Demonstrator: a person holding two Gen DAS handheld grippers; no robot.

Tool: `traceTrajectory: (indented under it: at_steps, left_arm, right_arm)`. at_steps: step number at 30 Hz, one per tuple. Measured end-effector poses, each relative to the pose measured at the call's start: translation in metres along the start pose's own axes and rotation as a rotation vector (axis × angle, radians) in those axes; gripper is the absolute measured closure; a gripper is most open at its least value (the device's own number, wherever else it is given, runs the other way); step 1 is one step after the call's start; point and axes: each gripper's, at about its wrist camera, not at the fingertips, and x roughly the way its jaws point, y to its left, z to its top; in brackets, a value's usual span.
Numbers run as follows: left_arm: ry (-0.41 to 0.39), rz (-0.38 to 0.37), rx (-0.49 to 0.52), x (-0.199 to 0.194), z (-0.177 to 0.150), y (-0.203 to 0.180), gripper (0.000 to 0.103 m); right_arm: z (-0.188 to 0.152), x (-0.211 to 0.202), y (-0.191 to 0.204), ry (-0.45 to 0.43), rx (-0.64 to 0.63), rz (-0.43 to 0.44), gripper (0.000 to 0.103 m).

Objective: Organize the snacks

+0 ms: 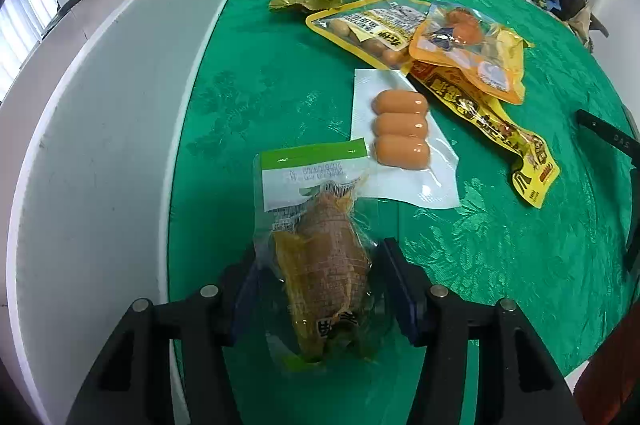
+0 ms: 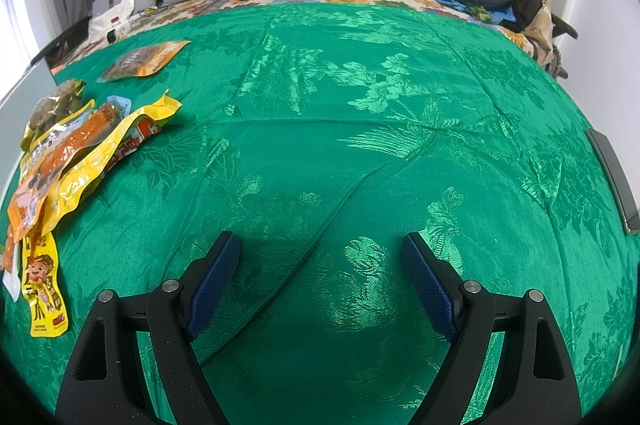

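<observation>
The green cloth (image 2: 360, 153) spans the work surface; a white box (image 1: 100, 145) stands to the left of the left gripper (image 1: 320, 265). Snack packets (image 1: 420, 37) lie ahead and to its right. The left gripper clamps a clear-wrapped snack pack (image 1: 320, 257). Step in hand: pickup. Next move, likely: transfer leftward into the box. The right gripper (image 2: 320, 253) stands apart, empty.

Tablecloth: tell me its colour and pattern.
The tablecloth is shiny green with a woven floral pattern, clearest in the right wrist view.
</observation>
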Motion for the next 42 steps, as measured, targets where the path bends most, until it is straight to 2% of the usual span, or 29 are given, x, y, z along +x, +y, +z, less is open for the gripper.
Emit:
traceTrajectory:
  at_steps: [8,21,23,24,27,29,31,33,35,38,40,42]
  left_arm:
    - [-0.027,-0.043,-0.051,-0.007,-0.009,0.000,0.049]
    - [-0.033,-0.035,-0.034,-0.006,-0.008,-0.004,0.048]
    - [-0.034,-0.038,-0.037,-0.006,-0.008,-0.003,0.048]
    - [-0.035,-0.039,-0.040,-0.006,-0.008,-0.003,0.048]
    - [-0.040,-0.037,-0.043,-0.005,-0.008,-0.004,0.048]
    - [-0.042,-0.039,-0.050,-0.005,-0.008,-0.003,0.048]
    - [-0.040,-0.048,-0.062,-0.006,-0.009,-0.001,0.048]
    - [-0.036,-0.056,-0.072,-0.006,-0.009,0.001,0.048]
    - [-0.034,-0.065,-0.082,-0.007,-0.009,0.003,0.048]
    - [-0.034,-0.071,-0.092,-0.008,-0.010,0.005,0.048]
    - [-0.037,-0.071,-0.091,-0.008,-0.010,0.005,0.048]
    - [-0.040,-0.071,-0.093,-0.008,-0.011,0.004,0.048]
  right_arm:
    - [0.000,0.000,0.000,0.000,0.000,0.000,0.017]
    - [0.000,0.000,0.001,0.001,0.004,-0.003,0.017]
    - [0.002,-0.002,0.002,0.042,0.000,0.004,0.018]
    - [0.004,-0.003,0.004,0.073,0.011,0.025,0.018]
    - [0.005,-0.024,0.031,0.130,0.008,0.267,0.018]
    - [0.002,-0.042,0.077,0.187,-0.106,0.412,0.018]
    - [-0.003,-0.052,0.122,0.211,-0.223,0.474,0.019]
    - [-0.007,-0.050,0.158,0.226,-0.297,0.467,0.019]
    - [-0.012,-0.035,0.189,0.263,-0.362,0.402,0.019]
    - [-0.020,-0.025,0.212,0.270,-0.438,0.308,0.021]
    - [-0.022,-0.027,0.218,0.268,-0.467,0.291,0.023]
    - [-0.022,-0.033,0.213,0.260,-0.469,0.282,0.047]
